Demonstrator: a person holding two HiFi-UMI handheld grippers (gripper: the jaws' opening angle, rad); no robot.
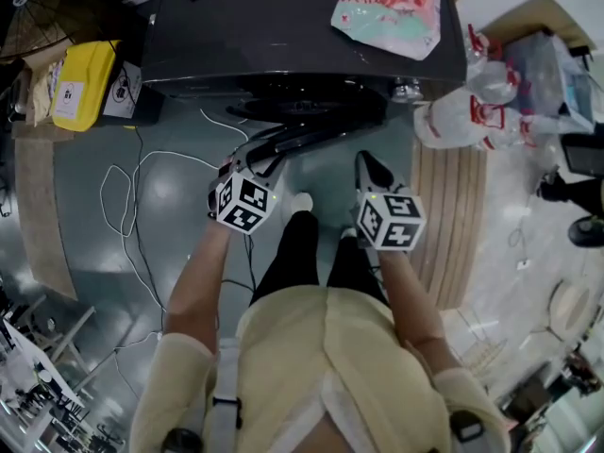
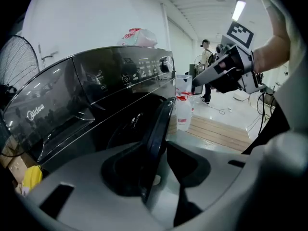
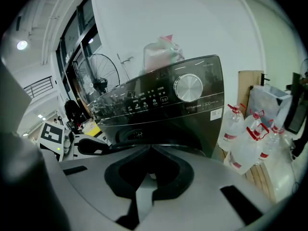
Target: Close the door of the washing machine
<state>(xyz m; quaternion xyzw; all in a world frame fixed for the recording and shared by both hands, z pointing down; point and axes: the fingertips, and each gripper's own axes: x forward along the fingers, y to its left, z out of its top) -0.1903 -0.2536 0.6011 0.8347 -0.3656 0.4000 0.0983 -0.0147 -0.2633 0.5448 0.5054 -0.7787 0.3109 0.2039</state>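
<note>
Two claws | left claw (image 2: 159, 150) spread, door (image 2: 161, 119) edge between jaws | right claw (image 3: 150, 150) closed, empty

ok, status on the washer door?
Left gripper open, door edge between its jaws. Right gripper shut, empty. Door ajar, not yet closed. Nothing seen in the gap; water bottles beside the machine.

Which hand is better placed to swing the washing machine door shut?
Left. The left tool has its open jaws astride the edge of the ajar door; the right tool is shut, with nothing between its jaws.
</note>
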